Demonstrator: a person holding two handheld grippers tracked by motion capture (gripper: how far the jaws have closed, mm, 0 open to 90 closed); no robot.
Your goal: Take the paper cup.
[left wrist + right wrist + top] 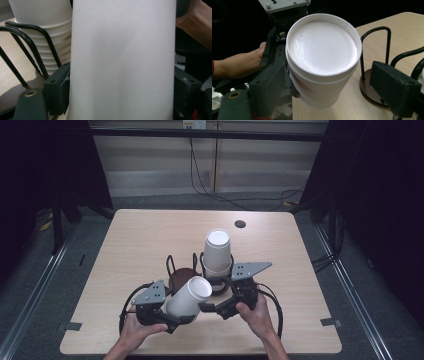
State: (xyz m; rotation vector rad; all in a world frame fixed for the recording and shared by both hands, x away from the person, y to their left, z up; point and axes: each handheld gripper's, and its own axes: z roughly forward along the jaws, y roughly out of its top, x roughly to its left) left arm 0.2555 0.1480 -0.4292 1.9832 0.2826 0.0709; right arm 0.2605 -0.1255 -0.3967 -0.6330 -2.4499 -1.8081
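High view, cup point(189, 297) near table point(150, 230) edge

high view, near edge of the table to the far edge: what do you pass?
Person's hands → tilted white cup in the left gripper → upside-down cup stack in the wire holder → dark round hole.

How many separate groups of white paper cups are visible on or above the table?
2: a nested cup stack held tilted in the left hand-held gripper, and an inverted cup stack in the wire rack. Cups inside cannot be counted.
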